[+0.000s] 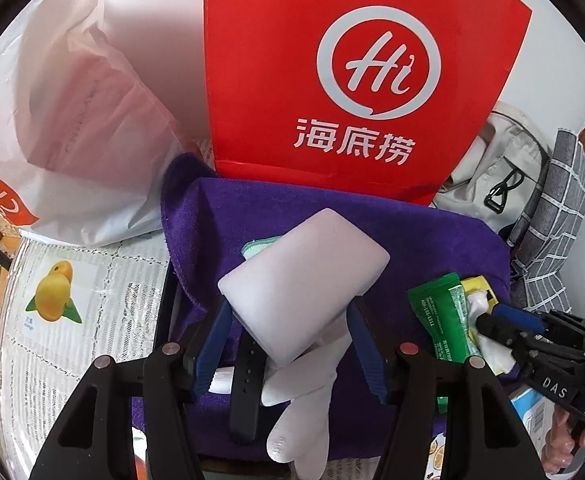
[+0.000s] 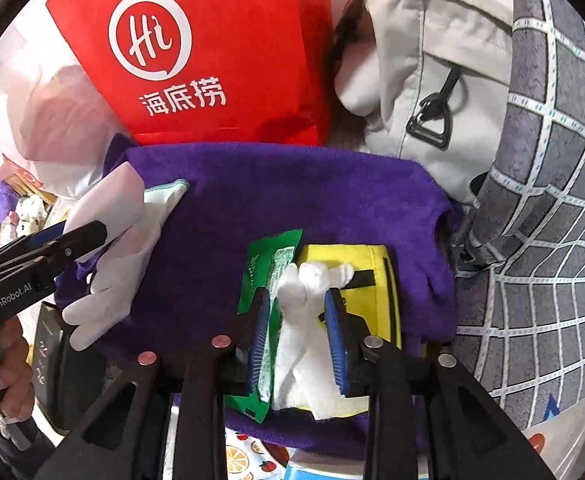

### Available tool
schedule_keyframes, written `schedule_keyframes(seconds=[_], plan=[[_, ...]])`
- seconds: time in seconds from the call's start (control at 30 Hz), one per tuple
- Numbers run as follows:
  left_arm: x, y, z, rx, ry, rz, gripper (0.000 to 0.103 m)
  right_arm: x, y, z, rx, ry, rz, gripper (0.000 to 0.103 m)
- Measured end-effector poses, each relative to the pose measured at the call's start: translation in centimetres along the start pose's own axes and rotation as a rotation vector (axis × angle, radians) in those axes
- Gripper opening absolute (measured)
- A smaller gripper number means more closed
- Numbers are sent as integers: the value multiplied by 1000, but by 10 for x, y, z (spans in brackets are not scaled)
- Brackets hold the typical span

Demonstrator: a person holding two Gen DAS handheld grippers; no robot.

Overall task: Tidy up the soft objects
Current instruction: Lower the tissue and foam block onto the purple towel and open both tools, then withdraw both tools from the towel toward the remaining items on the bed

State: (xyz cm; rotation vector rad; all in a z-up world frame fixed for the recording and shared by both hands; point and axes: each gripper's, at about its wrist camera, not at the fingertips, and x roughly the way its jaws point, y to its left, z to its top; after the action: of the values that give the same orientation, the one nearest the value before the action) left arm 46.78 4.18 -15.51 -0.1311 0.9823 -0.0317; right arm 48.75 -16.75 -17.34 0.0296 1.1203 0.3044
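R gripper (image 2: 298,332), jaws partly open & loose round the white glove (image 2: 304,320) lying lengthwise straight ahead on the purple towel (image 2: 252,200); L gripper (image 1: 288,344) clamps the white foam block (image 1: 304,280).

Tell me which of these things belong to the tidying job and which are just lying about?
Job:
purple towel
white block
white glove
crumpled white cloth
green sachet
yellow pouch

Lying about:
red paper bag
grey backpack
white plastic bag
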Motion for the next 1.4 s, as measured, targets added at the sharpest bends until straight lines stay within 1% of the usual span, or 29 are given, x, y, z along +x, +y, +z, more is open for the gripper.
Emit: schedule_keyframes(seconds=[0.03,0.07,0.1,0.13,0.2,0.33,0.5,0.6,0.7,0.77,0.87,0.9,0.97,1.0,1.03,1.1,1.13,1.23,1.33,1.4], plan=[[0,1,0,-2,3,-7,59,-1,0,1,1,-10,0,51],[-1,2,0,-6,6,-9,59,-4,0,1,2,-25,-5,56],[-1,2,0,-10,9,-10,60,-8,1,2,1,-43,-11,67],[0,2,1,-14,12,-11,61,-13,1,2,-3,-60,-13,73],[-1,2,1,-21,17,-13,66,-21,1,2,-6,-81,-2,75],[-7,2,1,-33,5,-14,71,-34,-1,5,13,-113,23,75],[-20,6,2,-43,-12,-35,71,-51,0,5,17,-160,10,75],[-28,6,2,-38,-31,-16,71,-65,9,4,5,-191,13,75],[-31,2,2,-15,-31,14,71,-85,21,-1,-28,-242,-2,75],[-35,0,2,-1,-40,18,71,-99,29,-7,-51,-282,-28,75],[-43,-3,1,28,-55,27,71,-112,43,-26,-79,-325,-65,74],[-47,-5,1,36,-69,46,71,-112,46,-34,-83,-322,-76,74],[-54,-7,0,55,-87,73,71,-104,52,-49,-90,-280,-92,67],[-57,-8,0,66,-94,76,71,-98,57,-61,-95,-252,-97,56],[-61,-8,0,73,-101,70,71,-92,61,-69,-98,-233,-98,47],[-68,-5,1,63,-112,60,71,-79,70,-89,-127,-178,-108,45],[-72,-2,2,52,-121,59,71,-72,76,-100,-159,-153,-123,43],[-77,3,3,47,-131,60,71,-55,93,-121,-219,-97,-181,42],[-79,5,4,41,-129,50,71,-40,102,-126,-209,-57,-157,42],[-80,6,4,43,-127,31,71,-29,104,-125,-188,-41,-160,42]])
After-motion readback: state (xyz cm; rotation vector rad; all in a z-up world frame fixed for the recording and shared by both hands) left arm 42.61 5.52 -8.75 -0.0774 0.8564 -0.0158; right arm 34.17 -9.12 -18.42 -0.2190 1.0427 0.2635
